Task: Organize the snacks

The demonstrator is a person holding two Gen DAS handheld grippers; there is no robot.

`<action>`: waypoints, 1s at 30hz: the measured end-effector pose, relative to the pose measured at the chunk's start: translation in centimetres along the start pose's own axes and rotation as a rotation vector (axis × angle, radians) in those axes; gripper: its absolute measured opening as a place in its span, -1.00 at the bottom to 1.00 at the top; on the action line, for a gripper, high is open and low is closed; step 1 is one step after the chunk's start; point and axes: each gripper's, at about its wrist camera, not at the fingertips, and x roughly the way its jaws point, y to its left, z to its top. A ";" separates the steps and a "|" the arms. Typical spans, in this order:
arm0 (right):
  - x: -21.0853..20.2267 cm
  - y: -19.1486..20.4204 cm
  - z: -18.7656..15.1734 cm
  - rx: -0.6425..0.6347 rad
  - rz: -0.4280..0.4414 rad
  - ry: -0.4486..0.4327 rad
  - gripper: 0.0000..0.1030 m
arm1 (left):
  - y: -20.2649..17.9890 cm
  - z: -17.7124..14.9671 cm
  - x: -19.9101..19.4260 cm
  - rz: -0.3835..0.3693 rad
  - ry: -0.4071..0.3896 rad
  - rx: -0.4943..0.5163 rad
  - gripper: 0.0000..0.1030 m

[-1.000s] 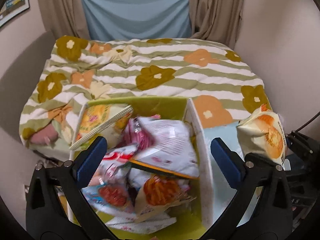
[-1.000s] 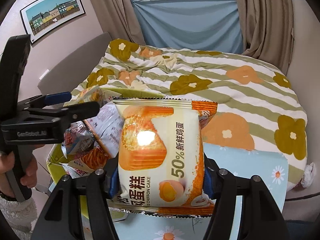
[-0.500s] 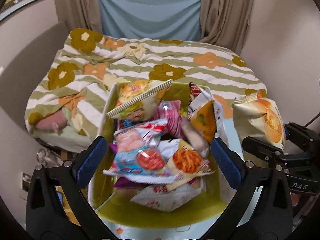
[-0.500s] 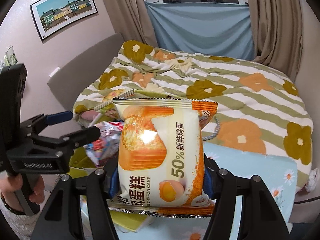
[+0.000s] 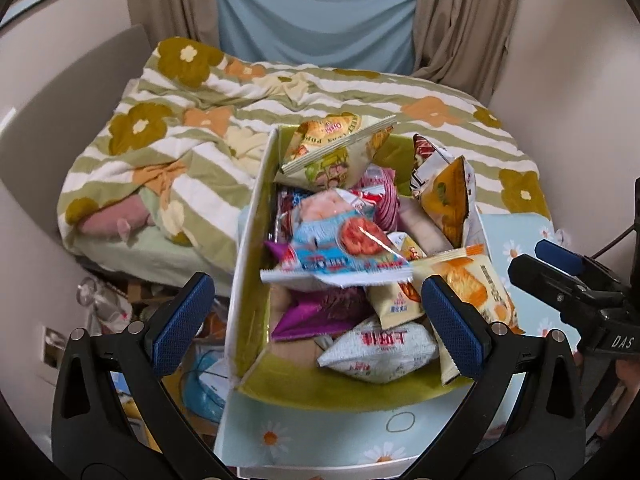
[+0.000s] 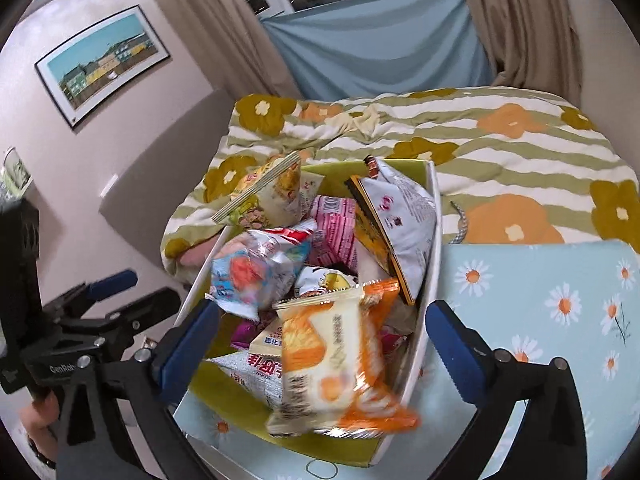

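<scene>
While the box [image 5: 256, 264] looks nearly full, I judge the sorting to be close to its end: the snacks I can see all lie inside its green walls, and the daisy-print table [image 6: 532, 300] beside it carries no loose packet in either view. Whether more snacks wait elsewhere, I cannot tell.

Starting on the left, my left gripper [image 5: 320, 312] hangs over the near end of the box with its jaws wide apart and nothing between them; its left finger sits outside the box's left wall. Within the box, from the left wall across, a blue-and-white packet [image 5: 340, 248] lies on top of the heap, a striped yellow bag [image 5: 332, 148] leans at the far end, and a yellow-and-white bag [image 5: 444, 192] stands tilted against the right wall.

Further right, the chiffon cake packet [image 6: 332, 356] sits at the near right corner of the box, blurred in the right wrist view, tilted and partly hanging over the near rim. It lies between and just ahead of the fingers of my right gripper [image 6: 320, 344], whose jaws are spread wide and do not touch it. In the left wrist view the same packet shows just behind my left gripper's right finger.

What is left, as I judge it, is to see that this packet settles inside rather than sliding over the rim.
</scene>
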 end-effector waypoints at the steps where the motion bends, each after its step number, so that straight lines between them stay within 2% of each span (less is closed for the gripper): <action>1: -0.2 0.0 -0.1 -0.004 -0.006 -0.002 0.99 | 0.0 -0.2 -0.1 -0.002 0.000 -0.004 1.00; 8: -2.4 0.2 0.0 -0.040 -0.027 -0.034 0.99 | -1.5 -1.2 -2.4 0.009 -0.036 -0.009 1.00; 16: -8.9 0.3 -0.3 -0.096 -0.091 -0.108 0.99 | -5.9 -2.0 -7.9 0.007 -0.138 0.015 1.00; 23: -15.1 -0.2 -2.7 -0.108 -0.228 -0.146 0.99 | -9.5 -4.5 -12.2 -0.026 -0.220 0.026 1.00; 30: -19.2 -1.6 -5.5 -0.079 -0.364 -0.172 0.99 | -12.3 -7.2 -14.4 0.004 -0.261 0.085 1.00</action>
